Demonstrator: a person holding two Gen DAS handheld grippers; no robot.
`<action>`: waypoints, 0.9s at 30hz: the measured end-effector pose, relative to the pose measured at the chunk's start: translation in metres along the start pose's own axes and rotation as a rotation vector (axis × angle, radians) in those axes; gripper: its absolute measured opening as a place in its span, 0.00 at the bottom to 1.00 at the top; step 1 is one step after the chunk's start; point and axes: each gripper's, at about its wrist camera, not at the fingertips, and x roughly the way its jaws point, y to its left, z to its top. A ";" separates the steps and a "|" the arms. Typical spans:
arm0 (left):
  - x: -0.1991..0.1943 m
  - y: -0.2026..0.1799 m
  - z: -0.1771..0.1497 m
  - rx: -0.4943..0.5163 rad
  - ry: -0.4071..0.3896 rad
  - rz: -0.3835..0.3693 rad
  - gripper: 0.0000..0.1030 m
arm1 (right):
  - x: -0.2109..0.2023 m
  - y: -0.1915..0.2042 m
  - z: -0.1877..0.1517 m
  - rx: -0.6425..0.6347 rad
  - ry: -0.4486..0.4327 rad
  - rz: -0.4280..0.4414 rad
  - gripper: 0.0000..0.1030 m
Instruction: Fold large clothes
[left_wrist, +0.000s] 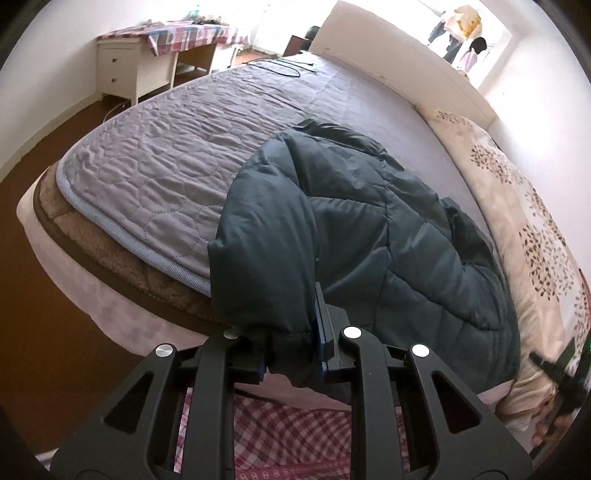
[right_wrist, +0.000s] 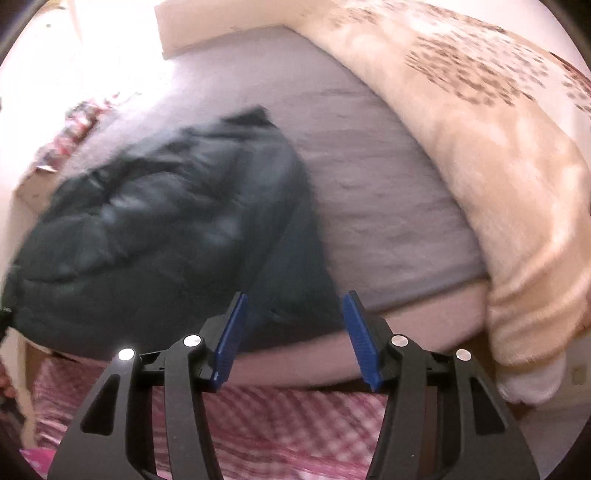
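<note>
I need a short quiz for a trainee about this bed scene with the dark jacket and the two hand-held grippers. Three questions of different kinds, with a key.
1. True or false: the left hand-held gripper is shut on a fold of the dark green quilted jacket.
2. Multiple choice: the right hand-held gripper is
A. shut on the cream floral blanket
B. open, nothing between its blue pads
C. shut on a pillow
3. Fill in: the jacket lies on the grey quilted ___ of the bed.

Key: 1 true; 2 B; 3 cover.
</note>
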 end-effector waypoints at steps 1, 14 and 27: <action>0.000 0.000 0.000 0.003 -0.001 0.000 0.19 | 0.000 0.010 0.006 -0.020 -0.010 0.026 0.51; -0.001 0.002 0.000 0.004 -0.002 -0.016 0.19 | 0.102 0.178 0.134 -0.175 0.086 0.313 0.01; 0.001 0.004 0.004 0.002 0.004 -0.050 0.20 | 0.212 0.194 0.149 -0.140 0.314 0.238 0.00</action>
